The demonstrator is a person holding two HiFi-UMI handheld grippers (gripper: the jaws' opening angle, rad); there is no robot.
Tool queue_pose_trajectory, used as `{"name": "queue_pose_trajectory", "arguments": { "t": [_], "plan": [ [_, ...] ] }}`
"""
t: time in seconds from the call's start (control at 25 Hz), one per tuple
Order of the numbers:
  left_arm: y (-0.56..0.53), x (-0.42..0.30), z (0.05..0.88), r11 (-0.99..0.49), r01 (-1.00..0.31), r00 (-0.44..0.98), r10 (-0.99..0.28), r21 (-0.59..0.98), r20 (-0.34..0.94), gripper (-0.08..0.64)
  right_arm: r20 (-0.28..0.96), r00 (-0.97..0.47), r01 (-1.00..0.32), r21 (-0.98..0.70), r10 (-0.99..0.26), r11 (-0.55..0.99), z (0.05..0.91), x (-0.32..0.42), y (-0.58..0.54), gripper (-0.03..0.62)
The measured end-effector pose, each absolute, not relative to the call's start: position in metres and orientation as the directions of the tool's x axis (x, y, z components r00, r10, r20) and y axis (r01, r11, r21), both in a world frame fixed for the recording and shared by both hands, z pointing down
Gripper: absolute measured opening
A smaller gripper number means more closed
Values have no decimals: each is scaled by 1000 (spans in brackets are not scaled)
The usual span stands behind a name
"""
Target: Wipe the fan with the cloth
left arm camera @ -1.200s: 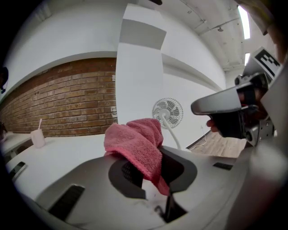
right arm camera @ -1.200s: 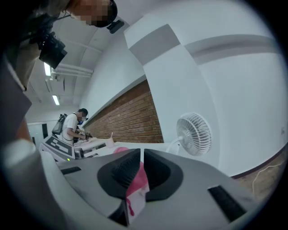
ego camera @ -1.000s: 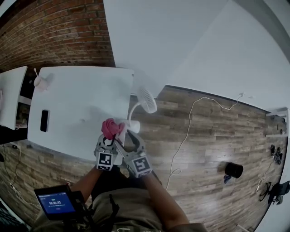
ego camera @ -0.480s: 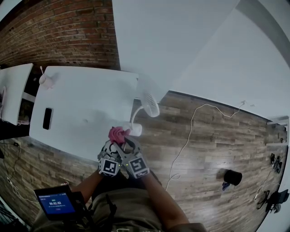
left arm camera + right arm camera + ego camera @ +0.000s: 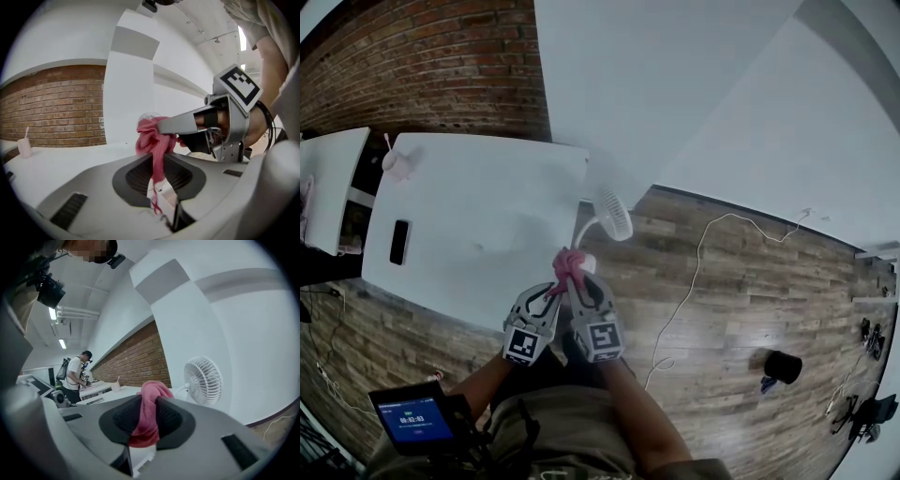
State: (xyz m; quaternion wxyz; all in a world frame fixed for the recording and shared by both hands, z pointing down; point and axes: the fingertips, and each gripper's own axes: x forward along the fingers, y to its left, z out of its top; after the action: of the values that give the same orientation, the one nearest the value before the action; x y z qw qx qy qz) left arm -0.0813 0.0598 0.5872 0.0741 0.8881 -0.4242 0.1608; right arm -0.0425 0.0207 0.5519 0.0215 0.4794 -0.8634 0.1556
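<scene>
A bunched pink cloth hangs over the table's near right corner, just in front of the small white fan and its base. Both grippers meet on it. My left gripper has a thin strand of the cloth in the seam between its pads; its jaws have just been opening a little. My right gripper comes in from the right, its jaws have just been closing, and they now pinch the cloth. In the right gripper view the fan stands upright just beyond the cloth.
The white table carries a dark phone at its left and a pink cup with a straw at the far left corner. A white cable trails over the wooden floor. A person stands at another table.
The right gripper's wide jaws have closed onto the cloth held by the left gripper. Both grippers and the cloth have shifted right, closer to the fan's base.
</scene>
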Motion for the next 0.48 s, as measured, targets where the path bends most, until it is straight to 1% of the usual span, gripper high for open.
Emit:
{"name": "queue_pose_trajectory", "arguments": {
  "t": [0.08,0.16,0.24,0.36,0.4,0.48],
  "plan": [
    [58,-86,588,-628,-779,589,-733,-4,342,92,185,-513,-852,-227,-838,472,555,-31,18,98],
    [56,-89,590,-641,-767,596,-732,-37,330,92,186,-509,-858,-190,-841,477,554,-31,20,100],
    [54,-90,587,-637,-771,594,-731,-24,335,92,181,-489,-870,-172,-853,462,552,-30,22,100],
    [56,-83,582,-645,-763,621,-711,45,331,95,181,-416,-903,-203,-891,380,547,-17,18,100],
    [57,-81,584,-649,-757,633,-702,73,328,109,178,-381,-915,-213,-907,343,549,-9,15,100],
    [61,-86,595,-653,-750,646,-689,105,329,106,164,-299,-940,-221,-940,260,551,12,8,98]
  ]
}}
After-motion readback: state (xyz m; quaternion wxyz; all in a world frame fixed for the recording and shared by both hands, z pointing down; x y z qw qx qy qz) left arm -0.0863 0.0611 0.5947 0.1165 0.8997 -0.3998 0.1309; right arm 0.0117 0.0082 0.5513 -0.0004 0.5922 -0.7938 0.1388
